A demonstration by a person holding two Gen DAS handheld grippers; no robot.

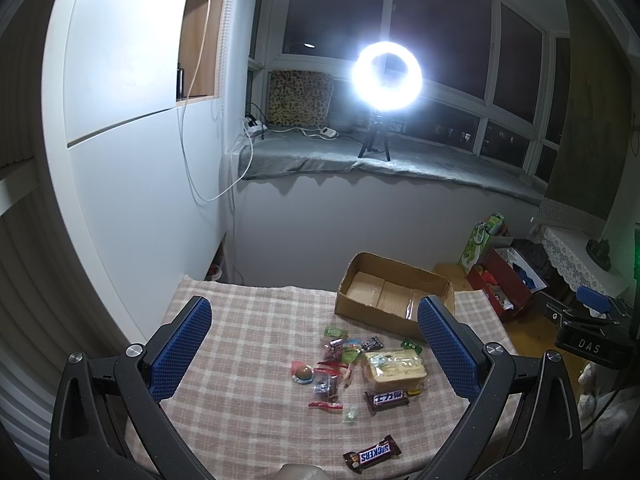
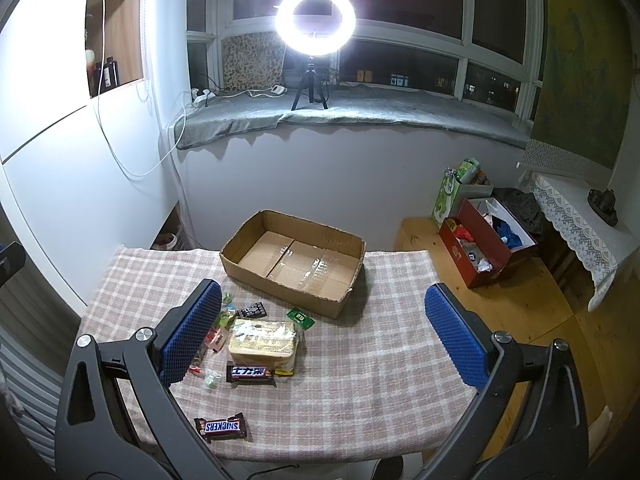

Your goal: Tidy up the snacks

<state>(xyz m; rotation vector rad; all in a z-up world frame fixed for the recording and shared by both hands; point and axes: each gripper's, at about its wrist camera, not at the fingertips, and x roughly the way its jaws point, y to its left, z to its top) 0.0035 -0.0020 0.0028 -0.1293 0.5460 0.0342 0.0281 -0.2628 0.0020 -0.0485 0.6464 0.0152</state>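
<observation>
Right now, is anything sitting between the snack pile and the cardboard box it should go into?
Nothing visible blocks the way. The cardboard box is open-topped and holds nothing, just behind the snack pile on the checked cloth. Only its low front wall has to be cleared. Both the left gripper and right gripper hang open above.

Black claw (image 1: 316, 350) arms, blue textured pads, silver screws
</observation>
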